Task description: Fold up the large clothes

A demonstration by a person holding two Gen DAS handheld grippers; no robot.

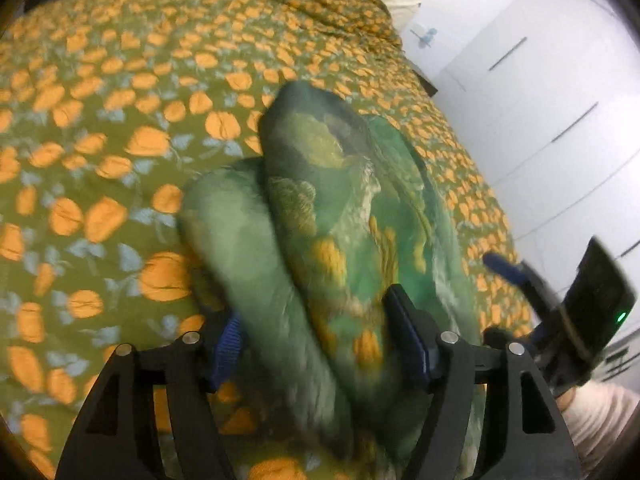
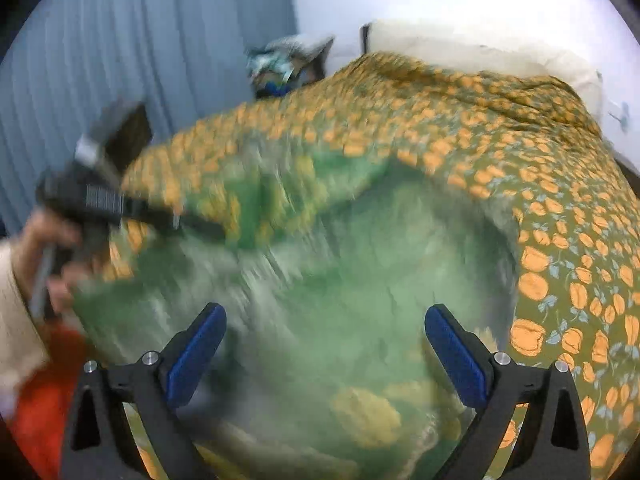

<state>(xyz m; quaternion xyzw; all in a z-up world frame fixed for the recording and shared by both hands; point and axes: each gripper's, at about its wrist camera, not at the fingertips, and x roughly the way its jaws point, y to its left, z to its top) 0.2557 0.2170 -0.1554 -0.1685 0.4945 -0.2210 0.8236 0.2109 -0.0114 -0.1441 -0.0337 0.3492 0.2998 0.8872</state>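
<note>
Lying on the bed (image 1: 100, 128), one green garment (image 1: 320, 220) with yellow patches is bunched into two thick rolls side by side, running away from the left camera across the olive cover printed with orange fruit. The left gripper (image 1: 320, 336) straddles these rolls: its two blue pads (image 1: 408, 332) stand on either side of the cloth, but blur hides whether they press on it, so the hold cannot be told. The right gripper (image 2: 326, 352) is spread wide above the same garment (image 2: 360, 280), its two blue pads (image 2: 456, 356) clear of the fabric with nothing pinched between them. In the right view the other gripper appears at the left edge, held in one hand (image 2: 44, 248) with a cream sleeve (image 2: 16, 320). One pale pillow (image 2: 460, 48) lies at the head of the bed, and a white wardrobe (image 1: 540, 120) with three dark handles stands beyond the bed's far side. A red patch (image 2: 40, 400) shows at the lower left, too blurred to identify.
</note>
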